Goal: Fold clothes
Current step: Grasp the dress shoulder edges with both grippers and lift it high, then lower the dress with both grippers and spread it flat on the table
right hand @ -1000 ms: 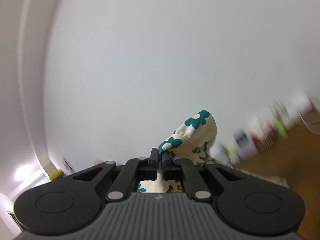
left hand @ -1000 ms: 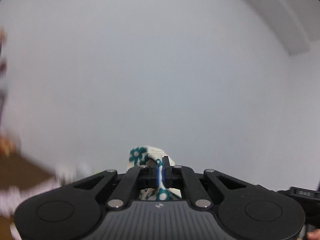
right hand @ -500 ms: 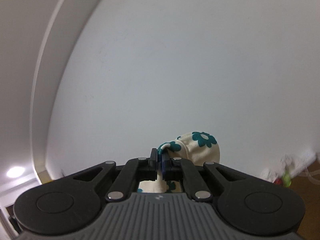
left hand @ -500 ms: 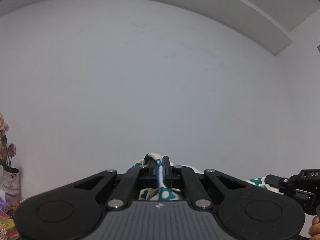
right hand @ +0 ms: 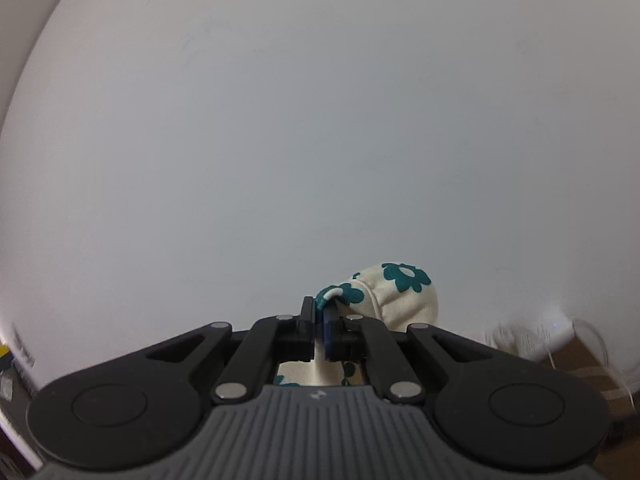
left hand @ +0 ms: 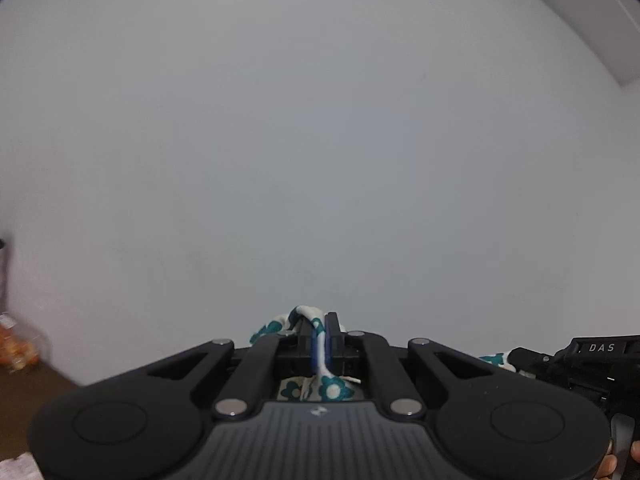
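- Between the pads of the left gripper (left hand: 320, 338), a pinch of cream cloth with teal flowers (left hand: 298, 320) is clamped; the jaws are closed down onto the fabric, with more of it visible below the fingers.
- At the right gripper (right hand: 320, 322), the jaws are likewise closed on a fold of the same cloth, which bulges up and to the right beyond the fingertips.
- Seen from the left wrist, the right gripper appears at the lower right edge with a strip of cloth leading toward it, so the garment spans both tools.
- Both cameras face a plain white wall (right hand: 320, 140); a brown surface (right hand: 592, 364) shows only at the lower margins, so the garment is judged to be held in the air, well clear of it.
- Step in hand, as judged: lifting and spreading the garment by two points before a fold.
- Next move calls for keeping both grips firm and the held edge taut and even while lowering the cloth flat; how the hanging part lies cannot be told.
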`<state>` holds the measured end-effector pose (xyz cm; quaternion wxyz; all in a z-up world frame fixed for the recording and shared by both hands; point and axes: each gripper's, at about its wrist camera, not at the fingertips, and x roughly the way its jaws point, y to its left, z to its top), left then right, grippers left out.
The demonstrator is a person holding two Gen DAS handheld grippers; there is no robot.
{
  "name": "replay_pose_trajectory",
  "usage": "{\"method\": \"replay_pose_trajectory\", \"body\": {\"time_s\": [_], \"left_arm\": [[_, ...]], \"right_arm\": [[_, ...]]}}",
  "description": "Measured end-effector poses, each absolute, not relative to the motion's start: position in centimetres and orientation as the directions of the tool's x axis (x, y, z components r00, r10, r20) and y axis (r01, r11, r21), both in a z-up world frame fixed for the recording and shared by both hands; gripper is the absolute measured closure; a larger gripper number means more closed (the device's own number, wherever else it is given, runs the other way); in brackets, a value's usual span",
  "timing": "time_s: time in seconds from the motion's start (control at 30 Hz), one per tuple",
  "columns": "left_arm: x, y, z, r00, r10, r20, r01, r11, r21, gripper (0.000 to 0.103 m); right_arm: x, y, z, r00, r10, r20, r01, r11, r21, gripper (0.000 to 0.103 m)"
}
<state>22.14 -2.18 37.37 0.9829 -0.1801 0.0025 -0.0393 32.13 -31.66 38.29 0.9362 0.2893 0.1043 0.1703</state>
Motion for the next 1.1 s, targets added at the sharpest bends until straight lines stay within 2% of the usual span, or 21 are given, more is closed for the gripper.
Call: {"method": "replay_pose_trajectory", "body": {"time_s": [0.1,0.17,0.3,0.4,0.53,0.57,0.63,0.73,0.8,0.87,0.97,1.03,1.07,1.1], "left_arm": [[24.0,-2.5,38.1,0.993,-0.094,0.072,0.114,0.923,-0.368,0.101],[23.2,-2.8,37.3,0.989,-0.116,0.090,0.140,0.927,-0.349,0.101],[20.1,-2.9,33.0,0.980,-0.181,0.078,0.196,0.920,-0.340,0.101],[15.9,-3.7,27.8,0.973,-0.222,0.066,0.232,0.933,-0.275,0.101],[10.0,-4.2,18.2,0.954,-0.283,-0.099,0.250,0.933,-0.261,0.101],[8.5,-4.4,15.0,0.944,-0.285,-0.164,0.235,0.934,-0.271,0.101],[6.2,-4.4,9.3,0.913,-0.281,-0.295,0.189,0.933,-0.305,0.101],[4.0,-2.5,2.3,0.837,-0.283,-0.468,0.086,0.913,-0.398,0.101],[2.7,-0.9,-1.2,0.796,-0.284,-0.535,0.026,0.898,-0.439,0.101],[3.3,1.7,-2.4,0.777,-0.281,-0.563,-0.015,0.886,-0.464,0.101],[5.0,3.6,-1.4,0.759,-0.285,-0.585,-0.034,0.880,-0.473,0.101],[4.8,4.0,-0.4,0.747,-0.279,-0.604,-0.043,0.885,-0.463,0.091],[4.9,4.2,0.1,0.744,-0.274,-0.610,-0.049,0.888,-0.458,0.079],[4.0,4.2,0.5,0.749,-0.269,-0.605,-0.048,0.889,-0.456,0.068]], "right_arm": [[33.9,-32.3,40.8,0.926,0.376,-0.035,-0.296,0.779,0.553,0.100],[34.1,-32.5,41.5,0.921,0.388,-0.025,-0.320,0.793,0.518,0.100],[33.5,-33.3,39.4,0.893,0.445,-0.067,-0.364,0.802,0.474,0.100],[31.3,-33.8,35.6,0.854,0.502,-0.137,-0.408,0.809,0.423,0.100],[27.9,-33.9,28.5,0.774,0.563,-0.290,-0.454,0.812,0.366,0.100],[27.0,-33.8,26.0,0.747,0.570,-0.342,-0.452,0.813,0.366,0.100],[23.4,-31.9,19.4,0.662,0.598,-0.451,-0.450,0.799,0.399,0.100],[20.1,-32.3,12.5,0.555,0.616,-0.558,-0.394,0.786,0.476,0.100],[17.9,-32.6,8.0,0.475,0.627,-0.618,-0.349,0.779,0.521,0.100],[14.5,-31.3,4.2,0.413,0.634,-0.654,-0.299,0.772,0.560,0.100],[13.0,-31.3,2.9,0.388,0.642,-0.662,-0.252,0.764,0.594,0.100],[12.6,-31.1,2.1,0.379,0.641,-0.667,-0.238,0.765,0.599,0.096],[12.3,-31.0,1.7,0.375,0.640,-0.670,-0.232,0.765,0.601,0.092],[12.1,-30.9,1.3,0.371,0.640,-0.673,-0.225,0.765,0.603,0.080]]}}
